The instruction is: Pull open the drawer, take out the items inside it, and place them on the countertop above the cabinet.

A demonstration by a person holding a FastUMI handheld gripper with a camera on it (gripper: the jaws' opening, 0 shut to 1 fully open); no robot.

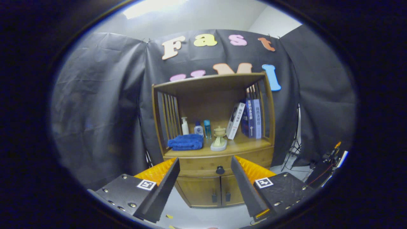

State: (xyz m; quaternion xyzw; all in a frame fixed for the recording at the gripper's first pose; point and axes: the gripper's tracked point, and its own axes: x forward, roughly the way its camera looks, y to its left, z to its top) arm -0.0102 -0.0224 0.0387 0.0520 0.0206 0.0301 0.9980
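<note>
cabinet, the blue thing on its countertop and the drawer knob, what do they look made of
Cabinet: looks like wood or wood veneer, warm brown with visible grain and a smooth finish. Blue thing: a folded towel, soft plush fabric by its rounded folds. Drawer knob: dark and rounded, metal or plastic, too small to tell. The gripper is open, well short of the knob.

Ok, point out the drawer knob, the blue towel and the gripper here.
drawer knob (pixel 220 170): gripper view, centre of the knob's round face.
blue towel (pixel 186 142): gripper view, middle of the folded stack.
gripper (pixel 205 165): gripper view, midway between its open fingertips.
</note>
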